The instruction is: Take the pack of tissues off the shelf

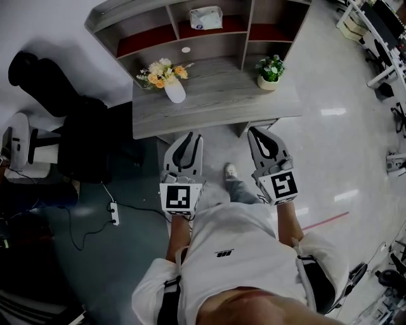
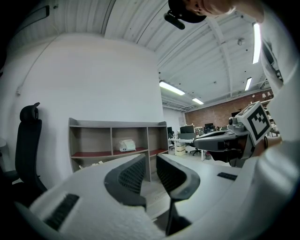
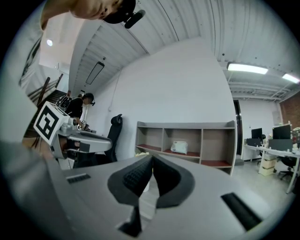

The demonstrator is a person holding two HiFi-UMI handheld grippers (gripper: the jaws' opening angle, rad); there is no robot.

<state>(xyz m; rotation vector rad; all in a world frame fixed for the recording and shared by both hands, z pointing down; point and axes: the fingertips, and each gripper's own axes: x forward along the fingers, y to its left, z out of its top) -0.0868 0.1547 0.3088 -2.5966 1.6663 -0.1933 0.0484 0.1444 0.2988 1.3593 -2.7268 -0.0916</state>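
Note:
The white pack of tissues (image 1: 206, 17) lies in the middle compartment of the grey shelf (image 1: 171, 7) behind the desk, on its red board. It also shows small and far off as the tissue pack (image 2: 126, 146) in the left gripper view and the tissue pack (image 3: 179, 147) in the right gripper view. My left gripper (image 1: 189, 136) hangs in front of the desk's near edge, its jaws apart and empty (image 2: 151, 157). Level beside it, my right gripper (image 1: 257, 131) has its pads touching at the tips with nothing between them (image 3: 152, 158). Both point toward the shelf, well short of it.
A grey desk (image 1: 216, 105) stands between me and the shelf, carrying a white vase of flowers (image 1: 170, 81) and a small potted plant (image 1: 270, 71). A black office chair (image 1: 60, 108) stands left. A power strip with cable (image 1: 114, 212) lies on the floor.

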